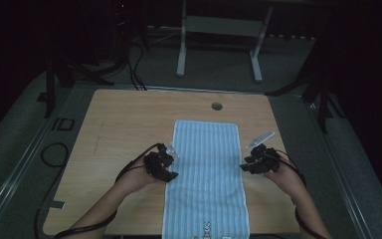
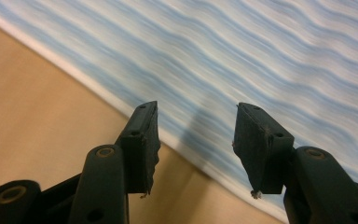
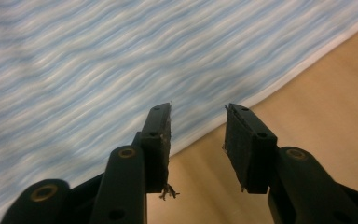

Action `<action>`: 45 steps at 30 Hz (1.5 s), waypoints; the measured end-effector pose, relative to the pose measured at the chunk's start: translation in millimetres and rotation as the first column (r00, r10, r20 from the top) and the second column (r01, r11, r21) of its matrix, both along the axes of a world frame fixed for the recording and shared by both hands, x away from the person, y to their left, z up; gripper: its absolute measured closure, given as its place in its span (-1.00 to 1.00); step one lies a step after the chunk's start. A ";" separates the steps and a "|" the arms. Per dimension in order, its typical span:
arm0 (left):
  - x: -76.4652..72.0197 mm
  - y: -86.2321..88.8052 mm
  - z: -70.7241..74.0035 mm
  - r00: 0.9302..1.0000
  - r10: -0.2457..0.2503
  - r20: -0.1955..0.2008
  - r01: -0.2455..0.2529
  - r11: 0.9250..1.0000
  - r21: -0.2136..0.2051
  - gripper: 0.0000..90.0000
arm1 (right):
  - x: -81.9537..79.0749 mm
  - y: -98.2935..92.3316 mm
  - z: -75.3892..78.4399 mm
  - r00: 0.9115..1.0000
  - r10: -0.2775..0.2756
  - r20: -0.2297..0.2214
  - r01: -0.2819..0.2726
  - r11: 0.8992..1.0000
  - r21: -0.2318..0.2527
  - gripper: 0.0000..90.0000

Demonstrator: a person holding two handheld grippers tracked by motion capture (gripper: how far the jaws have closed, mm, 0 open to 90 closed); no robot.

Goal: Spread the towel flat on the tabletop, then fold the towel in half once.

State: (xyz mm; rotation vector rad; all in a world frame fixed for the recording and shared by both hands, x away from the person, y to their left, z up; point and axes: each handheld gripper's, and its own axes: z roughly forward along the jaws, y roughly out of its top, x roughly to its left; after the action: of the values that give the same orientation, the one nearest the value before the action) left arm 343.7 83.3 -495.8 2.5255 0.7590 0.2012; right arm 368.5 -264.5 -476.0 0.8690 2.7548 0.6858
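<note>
Table (image 1: 129, 119) carries a blue-striped towel (image 1: 206, 169), flat, lengthwise down its middle, near end at the front edge. Left gripper (image 1: 171, 162) and right gripper (image 1: 246, 164) flank its long edges, jaws apart, nothing between them. Judged step: approach to grasp; next, each must straddle its hem and close. Gripper views alone show the white hem (image 2: 121, 105) (image 3: 279, 88); the high view alone shows the towel's full lie.

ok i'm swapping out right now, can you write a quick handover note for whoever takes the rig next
Left tool: open, nothing between its jaws, at the left long edge of the striped towel.
Right tool: open, also holding nothing, at the towel's right long edge.
Towel: spread flat lengthwise on the wooden table, near end at the front edge.
Done: no fold visible.
Left: probably grip both edges and start folding.
</note>
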 end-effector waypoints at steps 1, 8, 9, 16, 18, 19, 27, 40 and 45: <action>5.9 -0.1 -0.5 1.000 0.011 -0.003 -0.011 1.000 -0.015 0.05 | 5.6 -0.9 0.6 1.000 -0.004 0.003 0.004 1.000 0.002 0.31; 40.1 -8.2 -8.0 0.999 0.032 0.017 -0.032 0.999 -0.006 -0.03 | 41.4 0.6 -7.7 0.999 -0.039 -0.032 0.039 0.999 0.000 0.29; 46.7 -9.3 -10.9 0.999 0.042 0.007 -0.042 0.999 -0.009 -0.04 | 43.9 1.4 -9.7 0.999 -0.040 -0.035 0.040 0.999 -0.001 0.29; 62.8 -14.5 -26.2 0.999 0.040 -0.026 -0.040 0.999 0.009 -0.05 | 60.7 6.6 -29.1 0.996 -0.062 -0.071 0.061 0.998 -0.008 0.26; 66.6 -15.8 -32.0 0.999 0.044 -0.025 -0.044 0.999 0.029 -0.11 | 66.3 10.4 -35.9 0.994 -0.072 -0.079 0.070 0.997 -0.024 0.26; 67.9 -15.9 -33.5 0.999 0.046 -0.022 -0.045 0.998 0.036 -0.12 | 67.7 11.6 -37.2 0.995 -0.070 -0.073 0.068 0.997 -0.029 0.26; 76.6 -18.3 -36.7 0.999 0.049 -0.017 -0.049 0.998 0.031 -0.11 | 75.1 21.9 -45.9 0.993 -0.072 -0.089 0.063 0.993 -0.098 0.34; 95.2 -21.8 -34.7 0.997 0.083 0.011 -0.083 0.996 0.022 0.77 | 101.0 15.2 -45.6 0.987 -0.140 -0.074 0.132 0.986 -0.104 0.93; 100.7 -22.3 -11.4 0.989 0.119 0.084 -0.119 0.993 -0.004 0.88 | 109.8 20.6 -33.1 0.990 -0.137 -0.035 0.132 0.985 -0.107 0.95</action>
State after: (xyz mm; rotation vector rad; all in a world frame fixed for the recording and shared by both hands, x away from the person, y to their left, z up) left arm 444.4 60.9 -507.2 2.4577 0.8761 0.3468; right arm 478.2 -243.9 -509.1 1.0462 2.7096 0.4995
